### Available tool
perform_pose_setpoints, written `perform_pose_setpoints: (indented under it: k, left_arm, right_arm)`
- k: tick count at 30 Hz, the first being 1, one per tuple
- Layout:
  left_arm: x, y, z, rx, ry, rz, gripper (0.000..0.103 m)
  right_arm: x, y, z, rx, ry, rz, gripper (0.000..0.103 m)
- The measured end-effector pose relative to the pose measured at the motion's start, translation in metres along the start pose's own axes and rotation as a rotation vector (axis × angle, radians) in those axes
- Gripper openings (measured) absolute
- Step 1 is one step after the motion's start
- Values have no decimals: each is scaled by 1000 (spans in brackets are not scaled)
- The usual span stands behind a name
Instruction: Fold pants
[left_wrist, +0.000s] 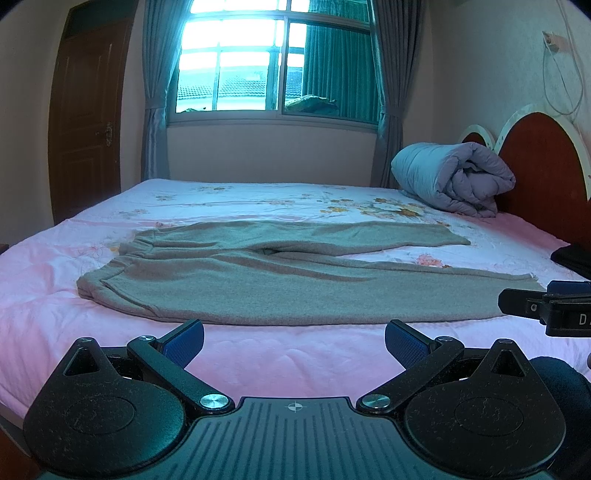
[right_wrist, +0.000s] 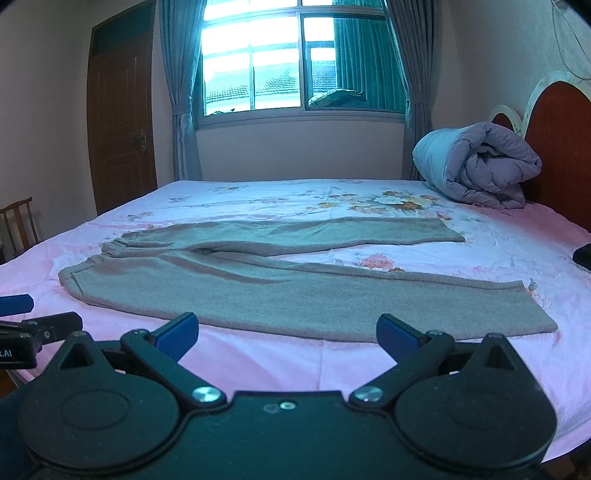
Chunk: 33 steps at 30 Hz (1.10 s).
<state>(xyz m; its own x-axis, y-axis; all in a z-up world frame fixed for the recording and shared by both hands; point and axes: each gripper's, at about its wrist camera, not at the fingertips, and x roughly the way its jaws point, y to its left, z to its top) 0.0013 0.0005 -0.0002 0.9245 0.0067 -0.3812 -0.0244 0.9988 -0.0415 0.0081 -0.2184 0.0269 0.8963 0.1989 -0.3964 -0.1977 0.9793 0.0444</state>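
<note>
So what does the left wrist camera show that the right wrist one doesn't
Only the left wrist view shows the wall socket with its cable. Only the right wrist view shows a wooden chair at the left edge. Both show the grey pants spread flat on the pink bed, the rolled duvet, the window, the brown door, and the left gripper and right gripper open.

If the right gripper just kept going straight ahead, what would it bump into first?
Probably the grey fleece pants spread flat on the pink floral bedsheet. The open right gripper points at their near leg edge; its height above the sheet is unclear.
</note>
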Motion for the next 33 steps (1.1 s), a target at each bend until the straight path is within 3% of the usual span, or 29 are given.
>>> perform_pose_setpoints:
  k: [33]
  left_arm:
    - [-1, 1, 0, 7, 2, 6, 103]
  right_arm:
    - [0, 0, 1, -1, 2, 1, 97]
